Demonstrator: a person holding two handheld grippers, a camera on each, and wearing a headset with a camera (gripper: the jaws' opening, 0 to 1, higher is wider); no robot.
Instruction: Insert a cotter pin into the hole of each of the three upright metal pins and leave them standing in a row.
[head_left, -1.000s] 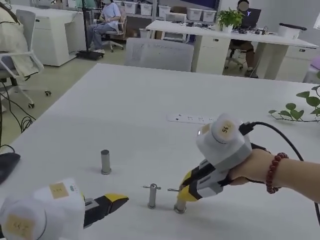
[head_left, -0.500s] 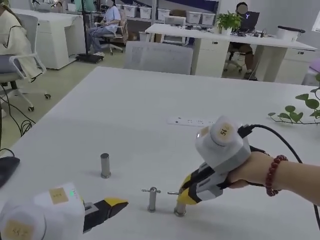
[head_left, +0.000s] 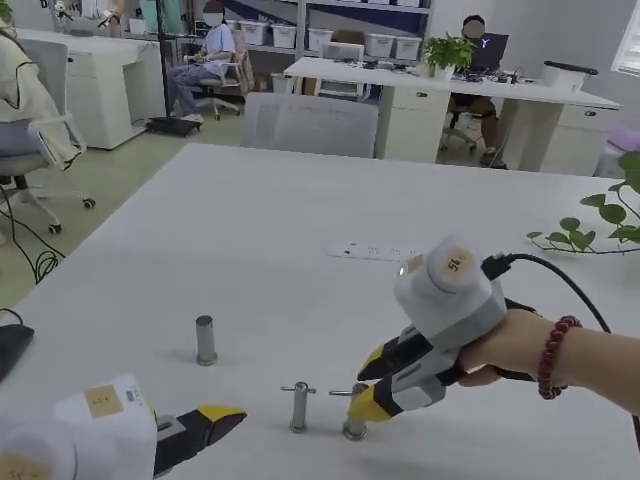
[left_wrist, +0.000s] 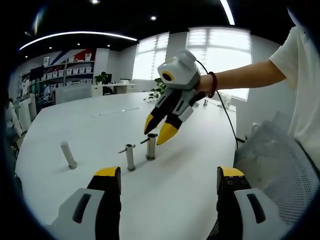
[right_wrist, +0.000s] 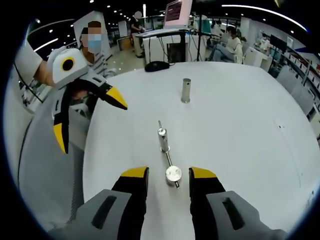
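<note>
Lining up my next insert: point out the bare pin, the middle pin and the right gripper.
bare pin (head_left: 205, 342), head view, middle of its shaft.
middle pin (head_left: 298, 412), head view, on its shaft.
right gripper (head_left: 366, 385), head view, midway between its yellow fingertips.

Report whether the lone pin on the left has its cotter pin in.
Out: the lone pin stands upright, nothing crossing its top.
</note>
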